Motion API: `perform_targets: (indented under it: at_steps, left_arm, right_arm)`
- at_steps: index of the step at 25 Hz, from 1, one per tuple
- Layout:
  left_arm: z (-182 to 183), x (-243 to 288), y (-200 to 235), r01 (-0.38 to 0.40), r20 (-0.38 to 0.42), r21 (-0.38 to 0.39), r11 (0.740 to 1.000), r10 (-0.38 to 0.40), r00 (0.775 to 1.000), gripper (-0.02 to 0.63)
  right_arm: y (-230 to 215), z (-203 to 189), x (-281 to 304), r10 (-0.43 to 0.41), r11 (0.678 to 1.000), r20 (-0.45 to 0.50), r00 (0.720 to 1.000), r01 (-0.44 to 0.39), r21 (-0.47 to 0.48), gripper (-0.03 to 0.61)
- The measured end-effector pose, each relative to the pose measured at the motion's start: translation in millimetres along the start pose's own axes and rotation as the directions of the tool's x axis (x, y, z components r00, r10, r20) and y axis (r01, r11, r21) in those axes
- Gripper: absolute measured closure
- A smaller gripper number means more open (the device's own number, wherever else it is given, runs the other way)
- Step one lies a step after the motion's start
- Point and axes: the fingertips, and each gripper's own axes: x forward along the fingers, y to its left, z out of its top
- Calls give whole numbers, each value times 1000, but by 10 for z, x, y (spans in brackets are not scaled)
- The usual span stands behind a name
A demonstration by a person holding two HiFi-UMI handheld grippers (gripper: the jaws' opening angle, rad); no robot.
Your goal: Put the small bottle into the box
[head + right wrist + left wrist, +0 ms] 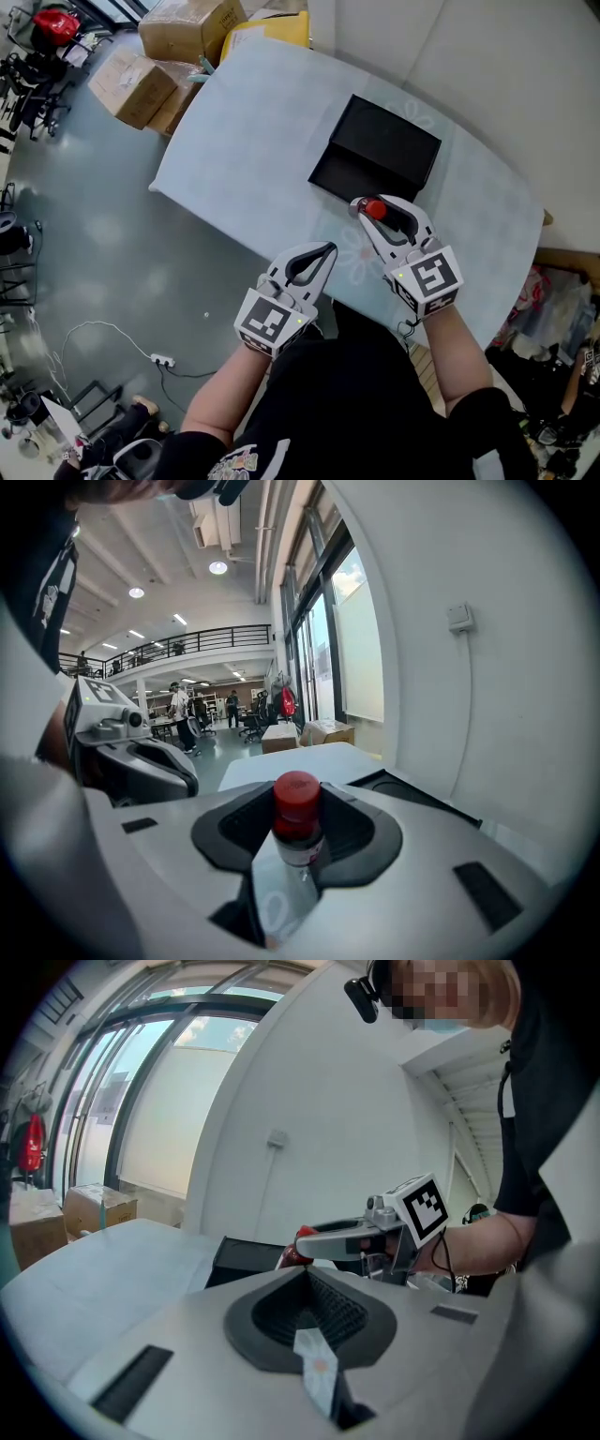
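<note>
The right gripper (366, 211) hangs over the table (253, 141), just on the person's side of the black box (384, 141), its jaws clamped on the small bottle (296, 822), which stands upright between them with its red cap up. The bottle is outside the box, near its lower open tray. The left gripper (323, 251) hovers beside the right one, close to the table's near edge, with its jaws pressed together and nothing between them. The box sits toward the middle of the table; bare cloth lies open on every side of it, most of all to the left. The table wears a pale blue cloth with faint flower prints. Its far edge runs along a white wall, and its left end comes close to stacked cartons (155, 70). Left of the near edge is open grey floor (84, 244), with a cable (161, 359) on it and chairs (28, 94) at the far left.
</note>
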Motion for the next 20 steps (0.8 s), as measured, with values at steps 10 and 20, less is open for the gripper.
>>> perform_targets:
  at_steps: [10, 20]
  left_arm:
    - [-175, 327, 189, 7, -40, -71, 997, -9, 999, 604]
    - [-433, 372, 357, -7, -86, -132, 991, -4, 996, 604]
  right_arm:
    - [-408, -364, 441, -9, 1000, -74, 997, 8, -10, 428]
    - [-538, -800, 875, -11, 999, -162, 987, 3, -53, 428]
